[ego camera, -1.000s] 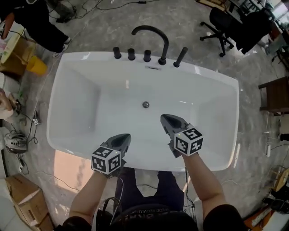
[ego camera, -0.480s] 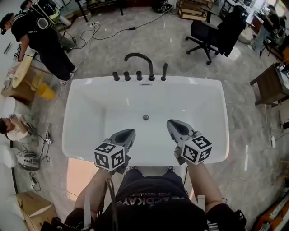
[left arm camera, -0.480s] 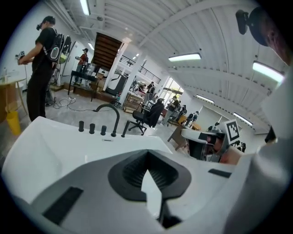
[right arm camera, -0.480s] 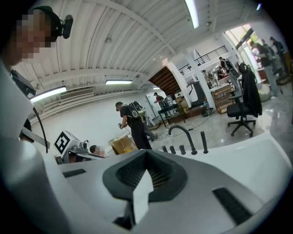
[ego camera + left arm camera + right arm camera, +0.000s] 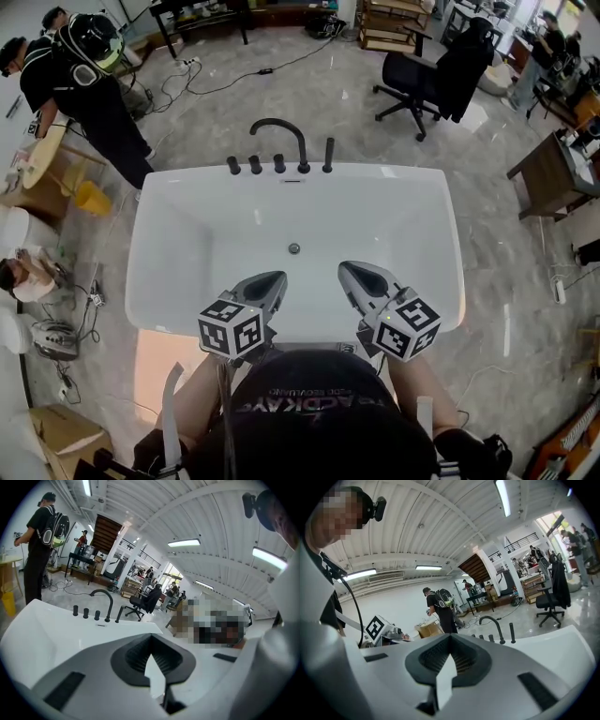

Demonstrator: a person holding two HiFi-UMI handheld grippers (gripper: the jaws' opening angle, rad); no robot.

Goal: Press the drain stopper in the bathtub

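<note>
The white bathtub (image 5: 178, 239) fills the middle of the head view. Its small round drain stopper (image 5: 294, 248) sits on the tub floor below the black faucet (image 5: 279, 141). My left gripper (image 5: 273, 280) and right gripper (image 5: 350, 271) hover side by side over the tub's near rim, well short of the stopper and apart from it. Both point toward the faucet end and hold nothing. In the left gripper view the jaws of the gripper (image 5: 150, 637) meet at the tips, with the faucet (image 5: 104, 603) beyond. The right gripper (image 5: 450, 637) looks the same, shut, with the faucet (image 5: 492, 625) ahead.
A person in black (image 5: 84, 75) stands by a round table at the far left. A black office chair (image 5: 427, 70) is behind the tub. A wooden table (image 5: 553, 169) is at the right. Cables (image 5: 80, 309) and a cardboard box (image 5: 56, 436) lie left of the tub.
The head view has pulled back and up, so the tub looks smaller. Both grippers have drawn back from above the tub floor to the near rim, away from the stopper.
</note>
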